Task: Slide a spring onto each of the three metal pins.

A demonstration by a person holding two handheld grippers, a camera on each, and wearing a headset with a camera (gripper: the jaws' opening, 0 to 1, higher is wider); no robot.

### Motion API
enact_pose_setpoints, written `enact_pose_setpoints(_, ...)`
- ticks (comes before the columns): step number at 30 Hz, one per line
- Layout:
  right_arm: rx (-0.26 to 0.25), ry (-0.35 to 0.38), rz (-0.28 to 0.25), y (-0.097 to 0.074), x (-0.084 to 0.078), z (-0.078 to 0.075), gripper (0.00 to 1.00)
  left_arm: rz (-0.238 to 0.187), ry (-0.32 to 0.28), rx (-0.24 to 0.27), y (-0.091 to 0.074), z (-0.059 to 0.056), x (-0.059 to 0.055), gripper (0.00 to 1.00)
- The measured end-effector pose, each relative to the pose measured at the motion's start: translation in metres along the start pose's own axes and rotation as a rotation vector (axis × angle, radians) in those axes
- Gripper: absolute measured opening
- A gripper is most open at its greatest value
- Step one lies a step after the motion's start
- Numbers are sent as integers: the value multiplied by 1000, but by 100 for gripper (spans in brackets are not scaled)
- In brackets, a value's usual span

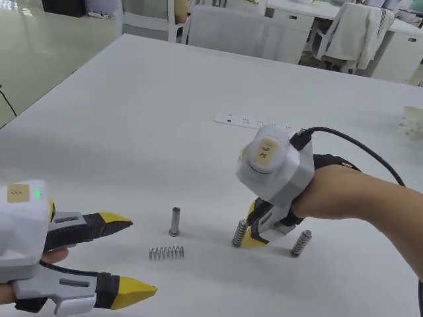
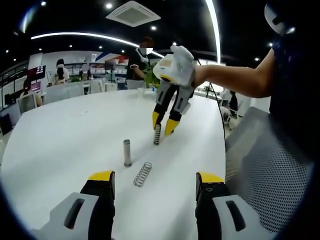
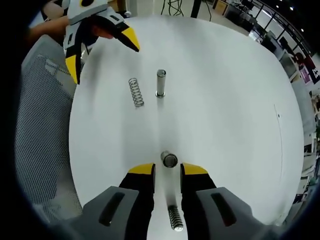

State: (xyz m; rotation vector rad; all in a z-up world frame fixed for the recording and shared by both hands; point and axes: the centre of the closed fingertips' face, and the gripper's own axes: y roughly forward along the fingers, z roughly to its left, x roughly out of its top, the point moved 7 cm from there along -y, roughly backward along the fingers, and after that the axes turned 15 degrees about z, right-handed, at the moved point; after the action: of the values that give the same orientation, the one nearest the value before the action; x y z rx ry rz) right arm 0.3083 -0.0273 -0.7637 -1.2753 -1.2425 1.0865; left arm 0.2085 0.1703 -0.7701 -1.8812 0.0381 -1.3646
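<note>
Fingers (image 1: 132, 288) of my left gripper (image 1: 141, 255) gape wide and empty. Just ahead, 1 loose spring (image 1: 166, 252) lies beside a bare pin (image 1: 174, 221). Farther on, my right gripper (image 3: 169, 170), its jaws narrowly parted and gripping nothing, hovers at 1 sprung pin (image 1: 239, 233).

Each gripper, the left gripper (image 1: 135, 254) and the right gripper (image 1: 254, 232), has a rounded white housing and 2 black jaws with grey inset plates and yellow wedge fingertips (image 1: 132, 288). The left housing carries a small green light (image 1: 37, 194); the right bears a pale yellow label (image 1: 266, 150). A black cable (image 1: 357, 145) leaves the right housing, beside a black wrist strap (image 1: 328, 162).
</note>
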Motion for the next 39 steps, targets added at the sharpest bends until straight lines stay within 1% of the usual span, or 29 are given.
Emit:
enact_pose_setpoints(8,-27,22,-24,-10,-6,3,20,26,11,-6,7,7,-1,54)
enact_pose_setpoints(10,-35,26,-32,-12,-8,4,21,40,20,-10,10,9,-2,53)
enact_pose_setpoints(15,-47,42,-64,-19,-11,8,21,60,32,-14,15,16,-3,48)
enact_pose_setpoints(19,-63,62,-90,-26,-13,9,21,63,37,-12,19,20,-1,44)
enact_pose_setpoints(23,-84,66,-106,-32,-13,11,21,70,49,-14,23,22,-1,40)
enact_pose_setpoints(27,-90,71,-125,-38,-12,15,21,73,56,-16,26,24,-2,36)
enact_pose_setpoints(30,-99,70,-128,-41,-13,17,22,84,68,-15,30,25,-5,33)
enact_pose_setpoints(37,-110,84,-145,-45,-15,19,21,91,82,-14,34,28,-9,25)
enact_pose_setpoints(39,-110,88,-148,-46,-16,20,21,95,95,-10,36,29,-10,22)
